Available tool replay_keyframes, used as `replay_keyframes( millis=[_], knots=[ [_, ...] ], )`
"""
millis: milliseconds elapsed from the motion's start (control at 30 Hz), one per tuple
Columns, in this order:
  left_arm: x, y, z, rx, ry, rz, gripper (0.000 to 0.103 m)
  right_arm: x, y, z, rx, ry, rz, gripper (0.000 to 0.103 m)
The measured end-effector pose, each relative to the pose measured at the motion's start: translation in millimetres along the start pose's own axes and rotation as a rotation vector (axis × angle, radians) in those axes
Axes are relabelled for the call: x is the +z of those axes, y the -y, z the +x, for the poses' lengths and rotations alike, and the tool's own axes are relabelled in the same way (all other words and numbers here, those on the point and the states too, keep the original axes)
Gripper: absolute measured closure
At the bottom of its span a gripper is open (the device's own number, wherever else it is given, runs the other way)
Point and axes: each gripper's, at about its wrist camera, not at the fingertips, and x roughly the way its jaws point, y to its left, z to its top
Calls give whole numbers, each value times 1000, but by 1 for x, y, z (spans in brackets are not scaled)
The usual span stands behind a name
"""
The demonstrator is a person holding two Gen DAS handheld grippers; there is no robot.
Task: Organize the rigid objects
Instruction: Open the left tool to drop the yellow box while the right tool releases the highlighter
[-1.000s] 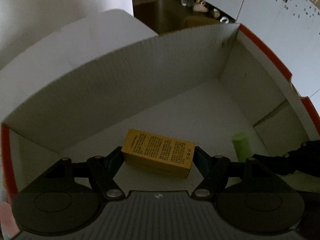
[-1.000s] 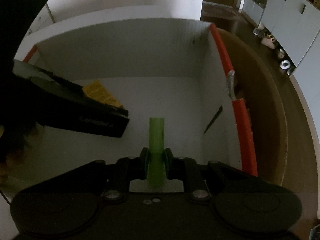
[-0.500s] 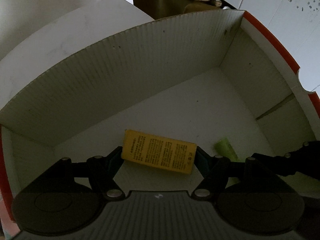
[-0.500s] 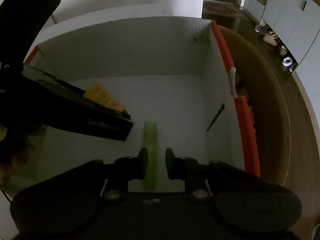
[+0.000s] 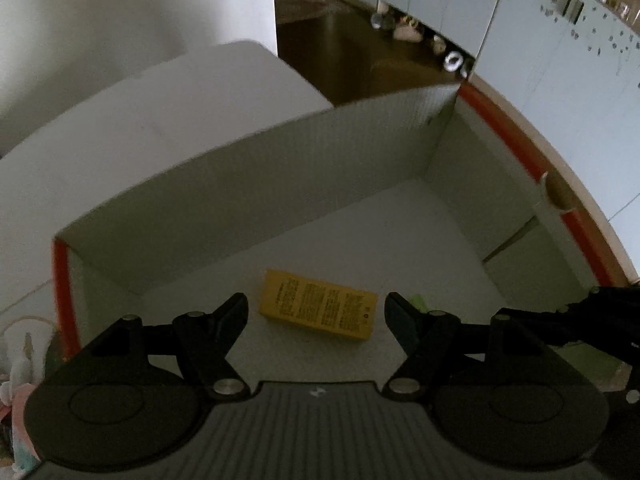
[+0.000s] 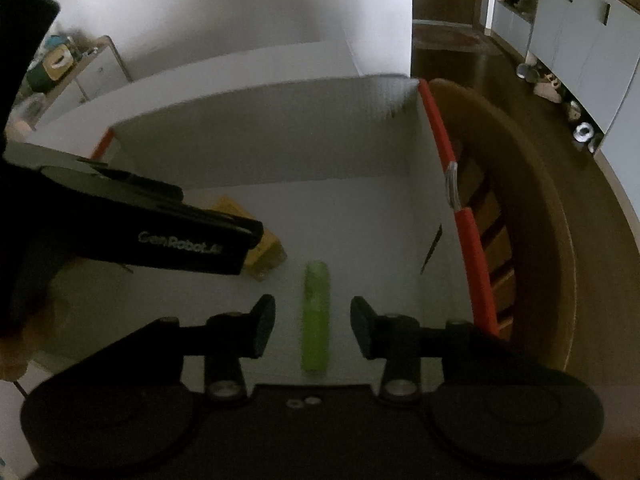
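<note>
A yellow printed box (image 5: 318,310) lies flat on the floor of a white cardboard box with orange edges (image 5: 508,148). My left gripper (image 5: 316,312) is open above it, fingers apart on either side and clear of it. A green cylinder (image 6: 316,320) lies on the box floor. My right gripper (image 6: 313,326) is open around it without touching. The yellow box (image 6: 264,256) shows partly behind the left gripper body (image 6: 160,236) in the right wrist view. Only a green sliver of the cylinder (image 5: 418,300) shows in the left wrist view.
The cardboard box's tall back wall (image 5: 256,196) and right wall (image 6: 428,216) enclose the floor. A wooden chair (image 6: 532,216) stands right of the box. White cabinets (image 5: 560,40) and shoes on the dark floor (image 5: 408,32) lie beyond.
Both grippers opened and let go: the yellow box and the green cylinder now lie on the box floor. Both grippers have pulled up and back.
</note>
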Motion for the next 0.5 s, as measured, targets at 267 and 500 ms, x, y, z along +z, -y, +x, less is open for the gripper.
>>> replay_keyframes(
  millis=[267, 500],
  knots=[
    [-13, 0, -44, -21, 100, -3, 28, -3, -5, -32, 22, 70, -14, 49],
    [-22, -5, -82, -54, 184, -14, 28, -6, -6, -52, 40, 119, -13, 39]
  ],
)
